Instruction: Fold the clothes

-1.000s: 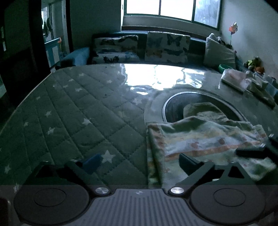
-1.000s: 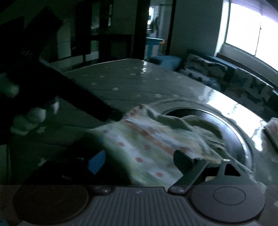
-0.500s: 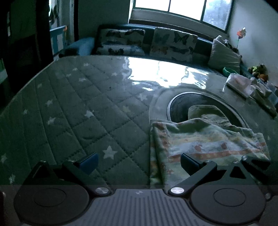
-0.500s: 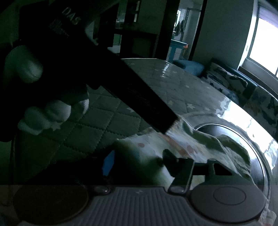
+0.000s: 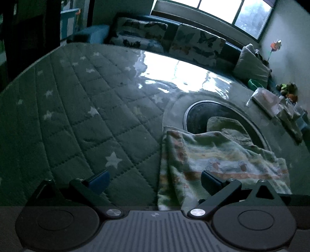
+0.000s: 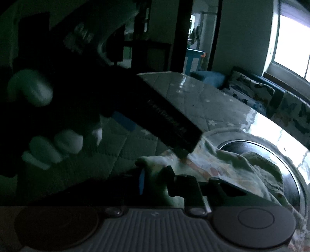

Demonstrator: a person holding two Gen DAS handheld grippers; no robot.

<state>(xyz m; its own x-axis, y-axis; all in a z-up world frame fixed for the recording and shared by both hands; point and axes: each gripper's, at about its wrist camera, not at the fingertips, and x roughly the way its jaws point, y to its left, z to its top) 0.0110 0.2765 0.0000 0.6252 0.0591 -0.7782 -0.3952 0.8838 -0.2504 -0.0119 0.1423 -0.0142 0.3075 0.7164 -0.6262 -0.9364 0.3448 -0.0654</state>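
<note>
Right wrist view puts my right tongs (image 6: pixel 155 181) low over the near corner of the patterned cloth (image 6: pixel 222 164). Their jaws have just been closing and now stand narrow, with a pale bunch of that cloth pinched between the blue pad and the dark one. Above them my left hand (image 6: pixel 48 135) holds the other tool, whose dark body slants down across the picture until its tip touches the cloth.

From the left wrist view, my left tongs (image 5: pixel 155 181) stand wide. One finger hangs over the bare quilted cover (image 5: pixel 87 116); the other is above the cloth's near edge, and the fold of the cloth runs between them unpinched.

That cloth lies crumpled on the worktop, half on the star-printed quilted cover and half draped into the round dark inset (image 5: pixel 203 114). Beyond the worktop are butterfly cushions (image 5: pixel 193 44) on a sofa under a bright window (image 5: pixel 232 11).
</note>
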